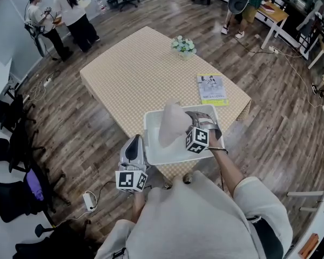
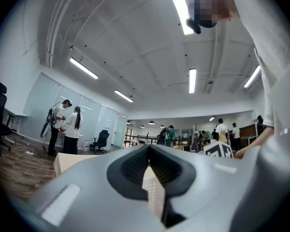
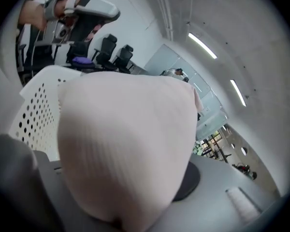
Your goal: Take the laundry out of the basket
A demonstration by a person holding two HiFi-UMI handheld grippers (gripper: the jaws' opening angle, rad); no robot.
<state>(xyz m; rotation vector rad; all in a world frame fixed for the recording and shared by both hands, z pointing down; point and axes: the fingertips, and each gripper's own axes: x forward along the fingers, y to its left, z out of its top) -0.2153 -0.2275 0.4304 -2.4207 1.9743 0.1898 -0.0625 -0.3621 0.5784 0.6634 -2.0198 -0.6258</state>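
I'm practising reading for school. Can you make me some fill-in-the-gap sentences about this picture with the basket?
1. The right gripper holds a pink cloth over the white ____.
2. The left gripper holds ____.
3. The flowers stand on the ____.
Missing words: basket; nothing; table.

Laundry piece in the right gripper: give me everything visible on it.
The garment is pale pinkish-cream cloth with a fine ribbed knit; what kind of garment it is cannot be told. It is bunched into a rounded, peaked fold. The right gripper has its jaws closed on it and holds it raised over the white perforated basket at the near edge of the table. Its lower end reaches down into the basket; whether it touches the bottom is unclear.
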